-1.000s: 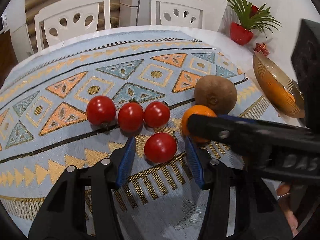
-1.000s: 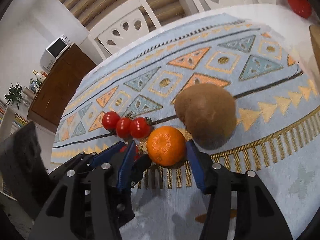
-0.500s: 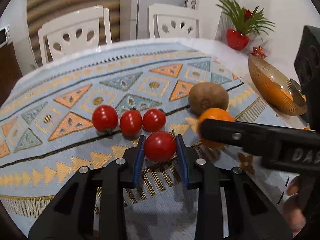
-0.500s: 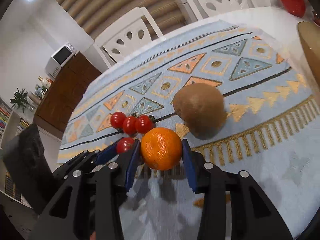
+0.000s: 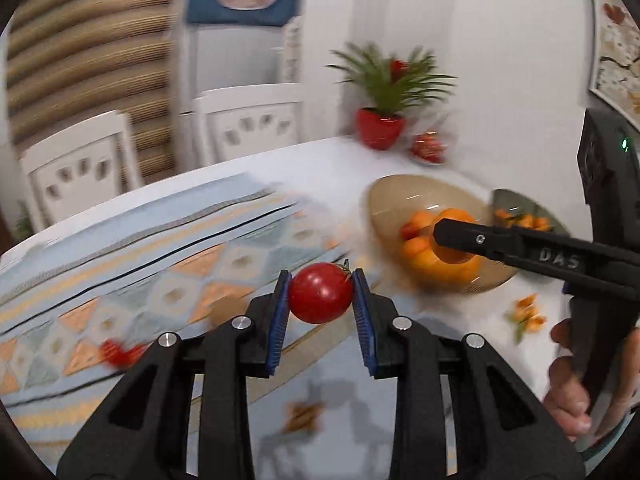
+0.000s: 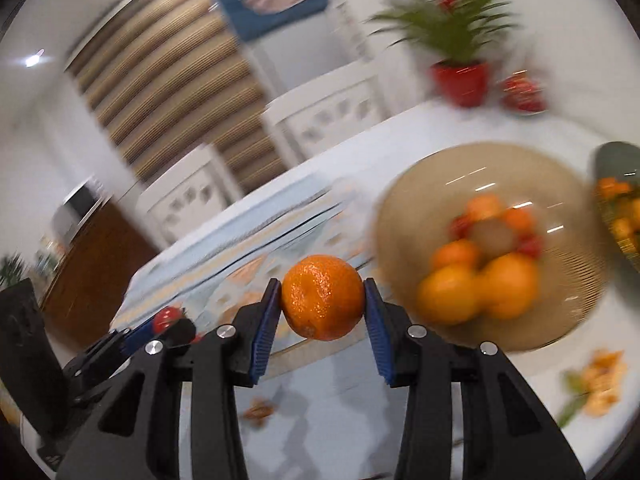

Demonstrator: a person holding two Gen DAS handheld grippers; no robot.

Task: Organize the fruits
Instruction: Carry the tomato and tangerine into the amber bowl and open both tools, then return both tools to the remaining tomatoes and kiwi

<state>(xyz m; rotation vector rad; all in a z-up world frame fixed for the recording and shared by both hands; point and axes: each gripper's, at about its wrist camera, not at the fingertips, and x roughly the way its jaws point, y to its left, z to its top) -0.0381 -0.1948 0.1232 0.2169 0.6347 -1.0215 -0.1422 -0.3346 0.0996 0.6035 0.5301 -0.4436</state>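
Above patterned tablecloth (image 5: 120,256): tomato (image 5: 320,298) clamped in left claw (image 5: 320,300), orange (image 6: 323,297) in right claw (image 6: 323,300).

Looks like a home dining room. There's a table (image 5: 248,168) with a patterned woven runner (image 5: 132,264) on it, white cut-out dining chairs (image 5: 76,168) pushed in at around 10 and 12 o'clock, and a potted plant in a red pot (image 5: 380,130) at about 1 o'clock. A glass bowl (image 6: 460,168) of fruit sits at 3 o'clock. Striped blinds (image 6: 168,80) hang behind, and a wooden cabinet (image 6: 88,264) carries what seems to be a microwave (image 6: 76,208) at 9 o'clock.
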